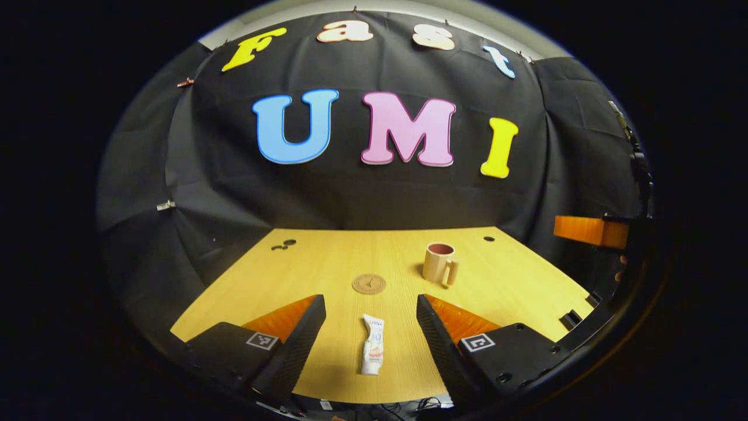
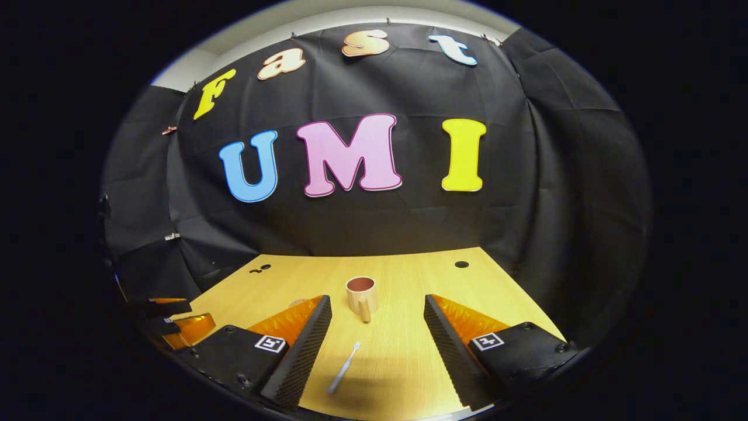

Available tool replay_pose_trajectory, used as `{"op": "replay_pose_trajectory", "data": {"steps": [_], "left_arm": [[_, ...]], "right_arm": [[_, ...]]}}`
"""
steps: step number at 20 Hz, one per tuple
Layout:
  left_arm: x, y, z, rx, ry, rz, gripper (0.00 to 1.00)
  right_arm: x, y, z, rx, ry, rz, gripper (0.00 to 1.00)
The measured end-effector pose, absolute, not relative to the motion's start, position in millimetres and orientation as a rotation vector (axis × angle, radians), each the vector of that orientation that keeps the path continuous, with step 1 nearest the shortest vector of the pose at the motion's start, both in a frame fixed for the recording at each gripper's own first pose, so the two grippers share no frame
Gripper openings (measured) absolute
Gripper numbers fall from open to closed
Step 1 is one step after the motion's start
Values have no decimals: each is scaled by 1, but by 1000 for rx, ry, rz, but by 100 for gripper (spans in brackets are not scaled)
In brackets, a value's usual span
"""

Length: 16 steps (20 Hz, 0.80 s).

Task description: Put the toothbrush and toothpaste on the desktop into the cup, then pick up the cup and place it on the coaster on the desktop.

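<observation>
My left tool [image 1: 369, 327], spread wide, has the toothpaste [image 1: 373, 352] between its fingers near the desk's [image 1: 514, 286] front edge, long axis pointing toward the cup [image 1: 439, 263].

Ahead of your left gripper [image 1: 370, 327], the desktop [image 1: 514, 286] is pale yellow wood with a fine straight grain, and the toothpaste [image 1: 372, 352] lying between its fingers is white with a pinkish patch near the lower end. Beyond it you have a tan-brown round coaster [image 1: 369, 284] and a beige cup [image 1: 439, 263] with a reddish-brown inside. Between your right gripper's [image 2: 378, 333] fingers lies a white toothbrush [image 2: 343, 367].
</observation>
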<state>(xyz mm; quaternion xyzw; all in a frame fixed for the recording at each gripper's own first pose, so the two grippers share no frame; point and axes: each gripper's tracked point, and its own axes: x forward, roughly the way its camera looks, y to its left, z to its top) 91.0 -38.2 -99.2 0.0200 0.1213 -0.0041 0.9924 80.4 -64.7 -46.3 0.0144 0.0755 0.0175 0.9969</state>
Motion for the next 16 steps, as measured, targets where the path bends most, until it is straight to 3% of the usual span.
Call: {"op": "replay_pose_trajectory", "data": {"steps": [7, 16], "left_arm": [[122, -42, -181, 51, 428, -6, 98], [163, -39, -268, 51, 686, 47, 98]], "right_arm": [[106, -98, -60, 45, 198, 50, 98], [150, -104, -102, 32, 307, 155, 98]]}}
